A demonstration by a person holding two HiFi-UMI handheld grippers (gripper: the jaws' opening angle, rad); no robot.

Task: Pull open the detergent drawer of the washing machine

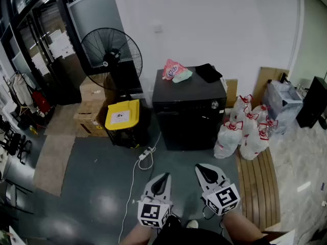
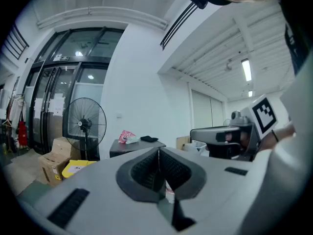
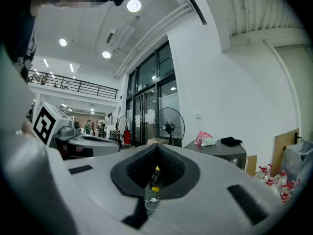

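The black washing machine (image 1: 188,117) stands against the white wall, well ahead of both grippers. Its front top strip carries a silver knob (image 1: 215,104); the detergent drawer cannot be made out on that dark strip. My left gripper (image 1: 163,177) and right gripper (image 1: 202,169) hang side by side low over the grey floor, both shut and holding nothing. The left gripper view shows shut jaws (image 2: 159,166) with the machine (image 2: 133,147) far beyond. Past the shut jaws (image 3: 156,164) in the right gripper view, the machine (image 3: 221,151) stands off to the right.
A pink bag (image 1: 173,69) and a black item (image 1: 208,73) lie on the machine. A standing fan (image 1: 111,52), cardboard boxes (image 1: 91,108) and a yellow-lidded bin (image 1: 122,115) stand to its left. Tied white bags (image 1: 244,130) and a wooden board (image 1: 258,180) are on the right. A power strip (image 1: 146,154) lies on the floor.
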